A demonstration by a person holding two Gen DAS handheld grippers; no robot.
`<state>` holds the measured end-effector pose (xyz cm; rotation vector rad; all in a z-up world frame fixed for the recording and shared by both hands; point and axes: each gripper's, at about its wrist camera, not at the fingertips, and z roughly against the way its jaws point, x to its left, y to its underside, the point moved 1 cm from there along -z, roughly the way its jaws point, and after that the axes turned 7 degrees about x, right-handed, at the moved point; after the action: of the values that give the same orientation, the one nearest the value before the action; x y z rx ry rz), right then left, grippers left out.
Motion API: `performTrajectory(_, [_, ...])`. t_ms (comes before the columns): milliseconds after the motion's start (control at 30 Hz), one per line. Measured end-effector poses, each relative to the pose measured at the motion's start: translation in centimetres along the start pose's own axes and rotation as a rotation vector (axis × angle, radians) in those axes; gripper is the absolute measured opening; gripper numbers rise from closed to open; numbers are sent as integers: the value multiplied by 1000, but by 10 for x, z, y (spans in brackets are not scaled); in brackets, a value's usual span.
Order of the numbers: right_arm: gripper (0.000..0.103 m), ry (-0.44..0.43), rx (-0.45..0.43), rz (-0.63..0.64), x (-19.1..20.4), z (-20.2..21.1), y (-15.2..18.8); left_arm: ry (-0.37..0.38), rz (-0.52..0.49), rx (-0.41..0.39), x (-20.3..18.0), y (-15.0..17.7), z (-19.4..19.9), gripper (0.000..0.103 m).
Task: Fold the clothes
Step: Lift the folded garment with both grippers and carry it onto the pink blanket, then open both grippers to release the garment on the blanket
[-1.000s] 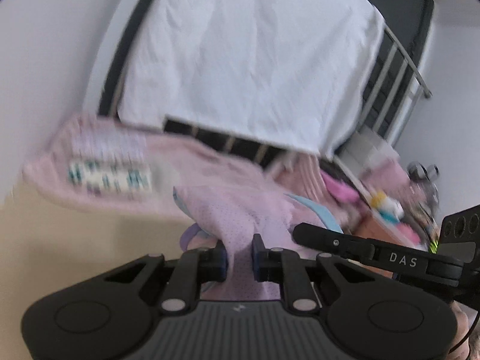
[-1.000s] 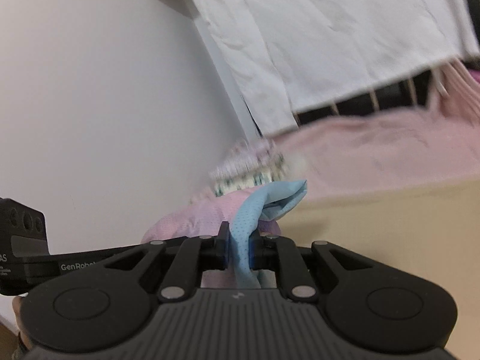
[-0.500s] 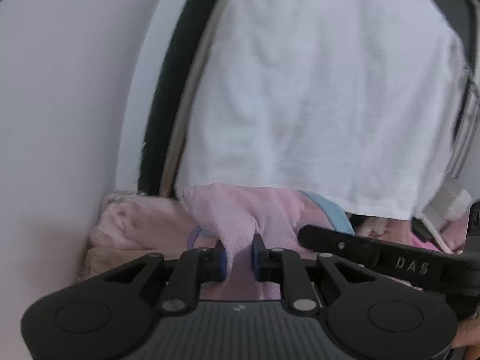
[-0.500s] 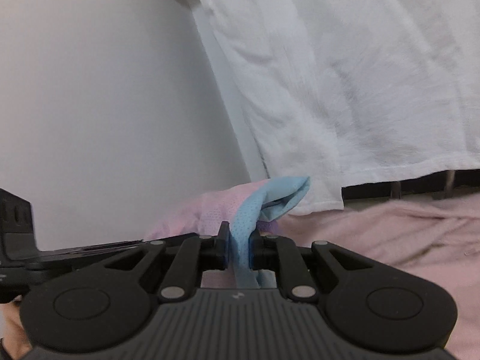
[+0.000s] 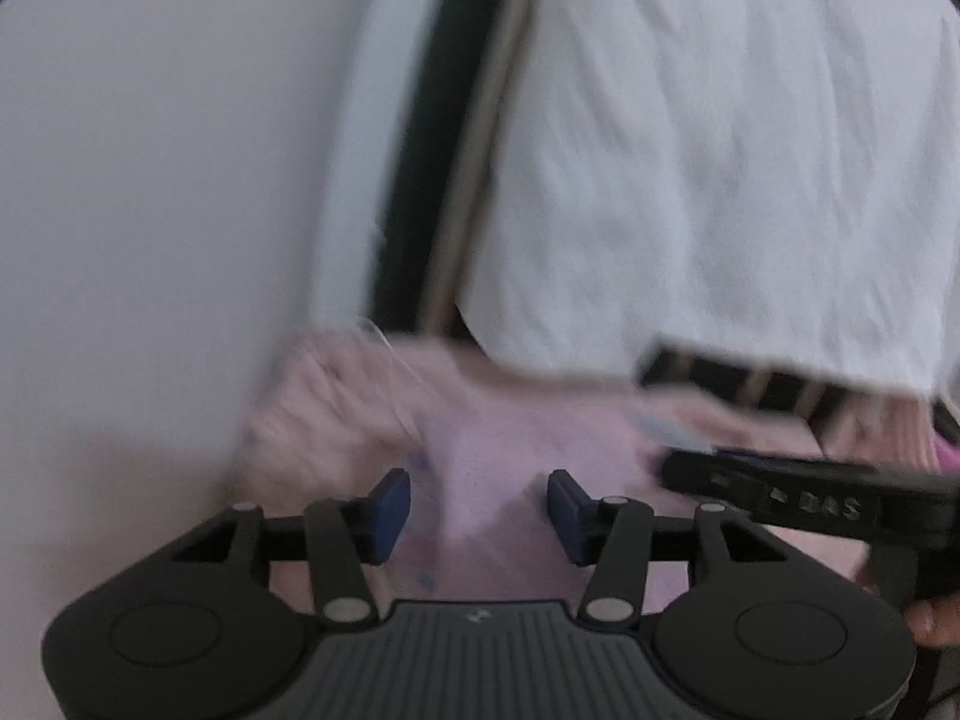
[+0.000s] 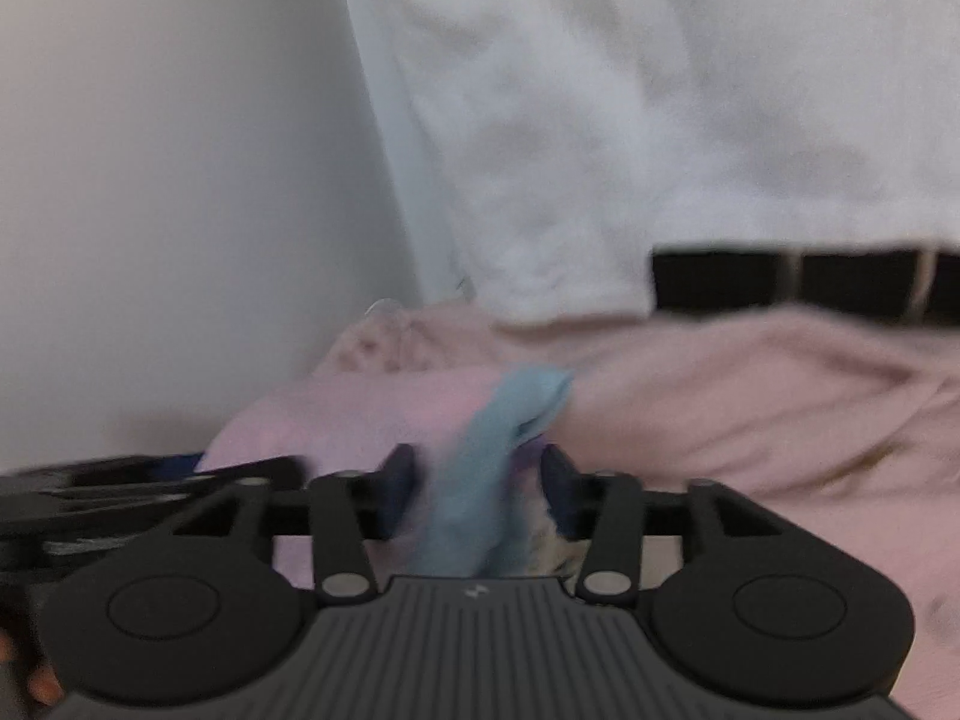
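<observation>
A pink dotted garment with a light blue part lies in front of both grippers. My left gripper is open, its blue pads standing apart on either side of a pink fold. My right gripper is open too, and the blue fold stands loose between its fingers. The other gripper's black body shows at the right of the left wrist view and at the left of the right wrist view. Both views are blurred.
A pink fluffy blanket lies beyond the garment. A white cloth hangs over a dark bed frame behind it. A white wall stands on the left.
Both grippers have opened and let go of the garment, which was pinched in each before. The views have dropped from the white cloth toward the pink blanket.
</observation>
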<state>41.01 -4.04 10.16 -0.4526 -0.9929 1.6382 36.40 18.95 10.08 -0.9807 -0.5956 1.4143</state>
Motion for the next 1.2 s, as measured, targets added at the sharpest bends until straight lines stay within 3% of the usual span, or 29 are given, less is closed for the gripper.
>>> performTrajectory(67, [50, 15, -99, 0, -3, 17, -4, -64, 6, -113, -5, -3, 15, 47])
performTrajectory(100, [44, 15, -146, 1, -3, 24, -6, -88, 3, -156, -9, -4, 21, 44])
performTrajectory(133, [25, -6, -176, 3, -2, 29, -8, -82, -24, -155, -15, -3, 19, 41])
performTrajectory(167, [15, -35, -176, 12, 2, 30, -8, -73, -51, -147, -20, -2, 15, 33])
performTrajectory(300, [15, -45, -79, 104, 21, 8, 9, -67, -98, 0, -19, 16, -18, 23])
performTrajectory(400, [14, -21, -37, 138, 18, 1, 24, -39, -75, 12, -7, 29, -17, 28])
performTrajectory(467, [16, -8, -68, 145, 14, 12, 24, -39, -74, 34, -5, 28, -12, 29])
performTrajectory(633, [16, 67, -142, 90, -7, 51, 6, -153, -26, -31, -8, 8, 22, 33])
performTrajectory(733, [17, 72, -189, 96, -13, 92, 3, -143, -15, -102, -24, -1, 72, 34])
performTrajectory(767, [19, 73, -201, 104, -13, 107, 3, -143, -13, -118, -32, -3, 88, 41])
performTrajectory(800, [21, 72, -202, 114, -13, 122, 4, -155, -11, -123, -43, -2, 102, 56])
performTrajectory(867, [47, 61, -188, 131, -13, 153, 9, -184, -23, -123, -67, 6, 132, 69])
performTrajectory(900, [53, 58, -175, 140, -13, 169, 12, -198, -30, -121, -80, 11, 146, 72])
performTrajectory(933, [54, 56, -162, 148, -15, 182, 15, -206, -42, -108, -93, 19, 158, 74])
performTrajectory(1000, [58, 57, -137, 148, -19, 210, 32, -210, -47, -74, -117, 42, 179, 86])
performTrajectory(1100, [79, 87, -95, 113, -32, 243, 72, -174, -32, 24, -142, 88, 187, 92])
performTrajectory(1200, [80, 103, -26, 34, -48, 262, 122, -146, -23, 130, -165, 145, 182, 92])
